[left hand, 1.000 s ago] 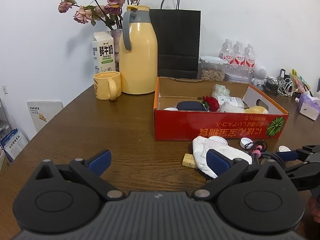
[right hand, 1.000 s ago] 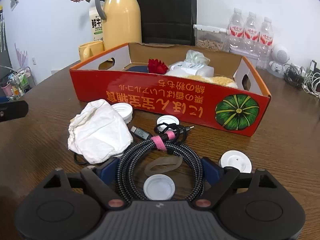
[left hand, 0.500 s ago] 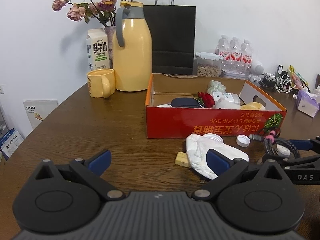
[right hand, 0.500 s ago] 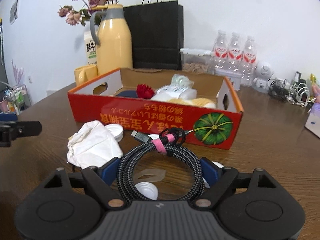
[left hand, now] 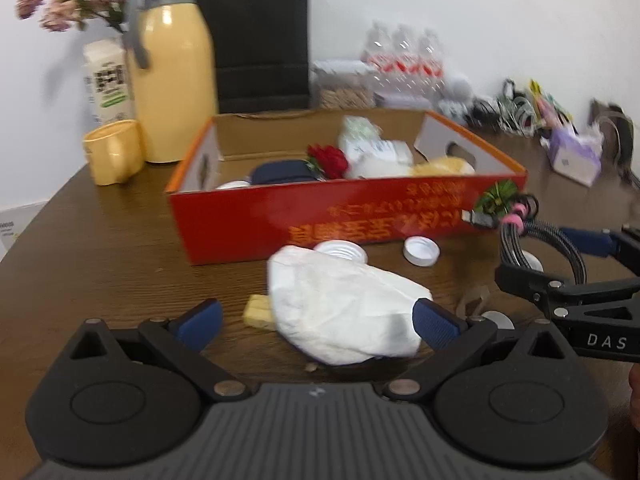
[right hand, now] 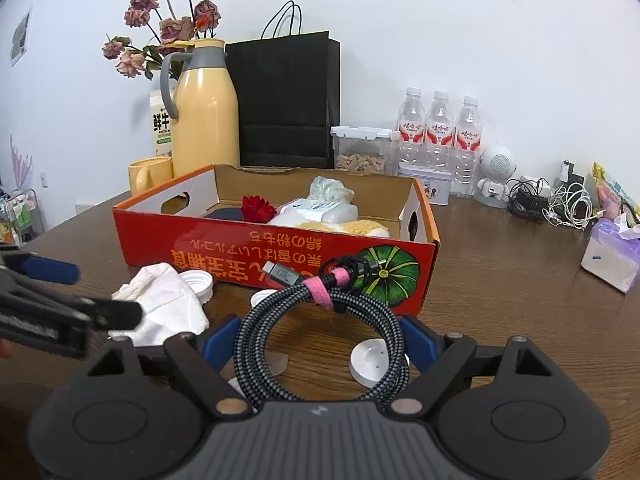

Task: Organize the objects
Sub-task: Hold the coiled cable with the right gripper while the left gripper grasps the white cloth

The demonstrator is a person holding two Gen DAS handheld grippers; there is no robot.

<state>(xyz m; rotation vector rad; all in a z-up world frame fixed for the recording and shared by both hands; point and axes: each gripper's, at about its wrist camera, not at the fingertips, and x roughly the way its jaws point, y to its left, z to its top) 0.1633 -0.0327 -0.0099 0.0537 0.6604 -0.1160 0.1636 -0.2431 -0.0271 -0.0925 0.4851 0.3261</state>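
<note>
A coiled black-and-white braided cable with a pink tie is held between the blue pads of my right gripper, off the table in front of the red cardboard box. In the left wrist view the same cable hangs in the right gripper at the right edge. My left gripper is open and low over the table. A crumpled white wad lies between its fingers, close to the right pad. The box holds a red rose, a navy case and white packets.
White bottle caps and a small yellow block lie in front of the box. A yellow jug, mug, milk carton, black bag, water bottles and a cable pile stand behind it. A tissue pack sits at the right.
The right gripper has lifted the coiled cable off the table, up to the box front. The left gripper moved forward and right; the white wad now lies between its fingers.
</note>
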